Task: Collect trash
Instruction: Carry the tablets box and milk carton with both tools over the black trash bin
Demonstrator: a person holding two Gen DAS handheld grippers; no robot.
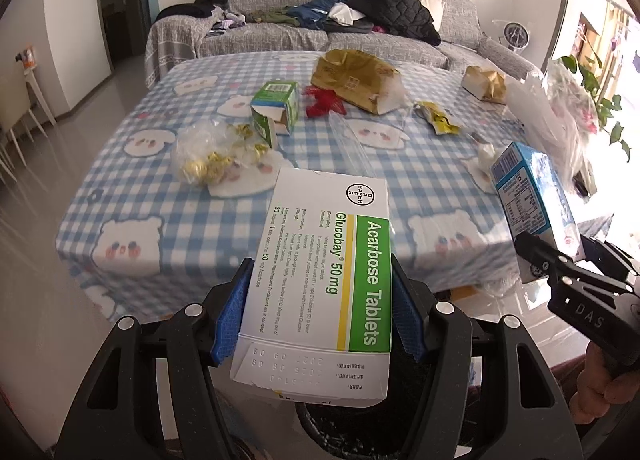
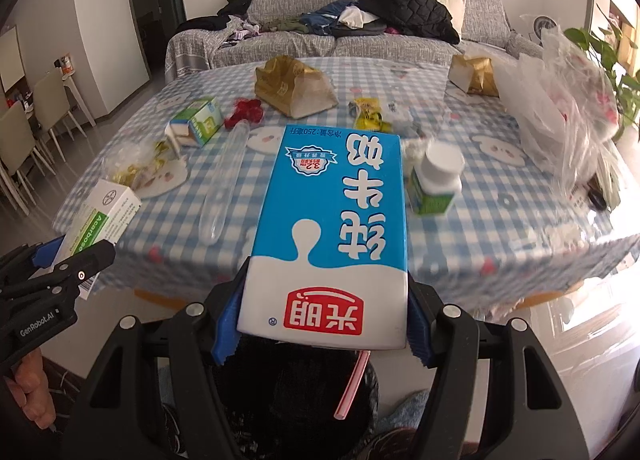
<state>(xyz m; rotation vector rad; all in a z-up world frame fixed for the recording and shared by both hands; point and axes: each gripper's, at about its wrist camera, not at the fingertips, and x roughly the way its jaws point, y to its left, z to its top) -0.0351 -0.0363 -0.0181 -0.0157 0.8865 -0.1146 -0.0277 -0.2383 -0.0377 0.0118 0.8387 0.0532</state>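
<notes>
My left gripper [image 1: 320, 312] is shut on a white and green Acarbose tablet box [image 1: 324, 268], held in front of the table's near edge above a black bin [image 1: 344, 428]. My right gripper [image 2: 326, 320] is shut on a blue and white milk carton [image 2: 332, 232] with a pink straw [image 2: 352, 388], also above the black bin [image 2: 288, 400]. The carton shows at the right in the left wrist view [image 1: 532, 204]. The tablet box shows at the left in the right wrist view [image 2: 100, 220].
The checked tablecloth [image 1: 160, 196] holds a green box [image 1: 276, 108], a bag of gold wrappers [image 1: 208, 156], red wrapper [image 1: 324, 102], brown paper bags [image 1: 356, 80], a yellow wrapper [image 1: 436, 120], a pill bottle [image 2: 436, 180], a clear tube [image 2: 224, 184] and a plastic bag [image 2: 560, 112]. A sofa stands behind.
</notes>
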